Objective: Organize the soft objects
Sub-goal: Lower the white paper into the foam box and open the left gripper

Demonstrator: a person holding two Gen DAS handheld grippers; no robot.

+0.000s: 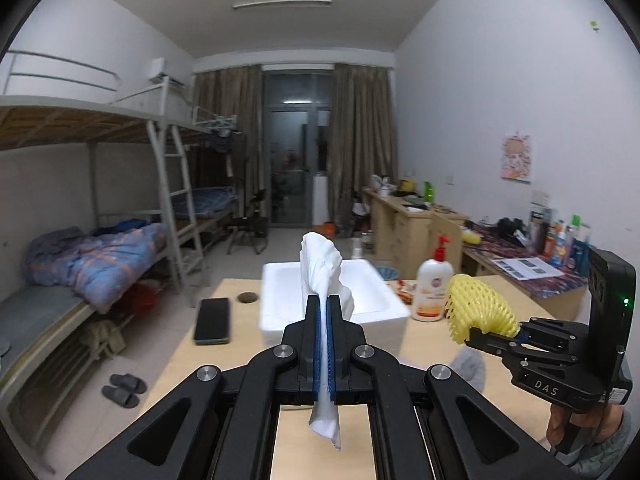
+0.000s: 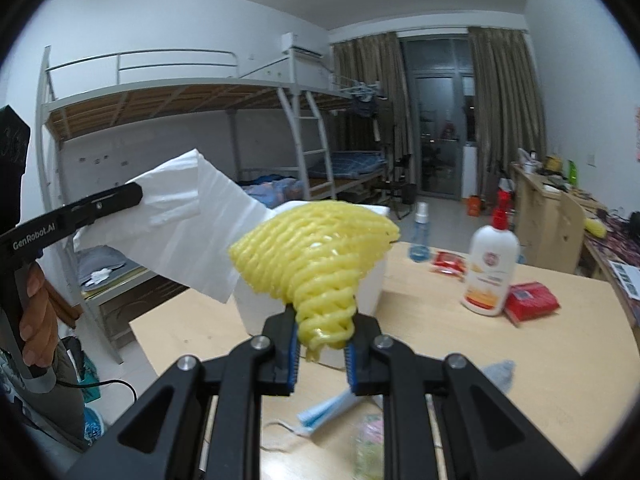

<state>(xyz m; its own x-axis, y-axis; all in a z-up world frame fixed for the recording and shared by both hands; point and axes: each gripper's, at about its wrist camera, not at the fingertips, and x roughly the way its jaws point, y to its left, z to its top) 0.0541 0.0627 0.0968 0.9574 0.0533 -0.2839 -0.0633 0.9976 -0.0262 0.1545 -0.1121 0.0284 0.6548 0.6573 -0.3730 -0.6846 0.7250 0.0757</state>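
Note:
My left gripper (image 1: 323,308) is shut on a white tissue (image 1: 322,268) and holds it upright above the wooden table (image 1: 424,344), in front of a white foam box (image 1: 372,304). My right gripper (image 2: 322,320) is shut on a yellow foam fruit net (image 2: 316,248) and holds it in the air beside the box (image 2: 370,284). In the left wrist view the right gripper (image 1: 470,334) and its net (image 1: 478,306) are at the right. In the right wrist view the left gripper (image 2: 136,194) and the tissue (image 2: 192,232) are at the left.
On the table are a black phone (image 1: 212,320), a white pump bottle (image 2: 490,268), a red packet (image 2: 530,300), a blue spray bottle (image 2: 420,236), a grey sock (image 2: 498,374), and a blue face mask (image 2: 324,410). Bunk beds stand at the left, desks at the right.

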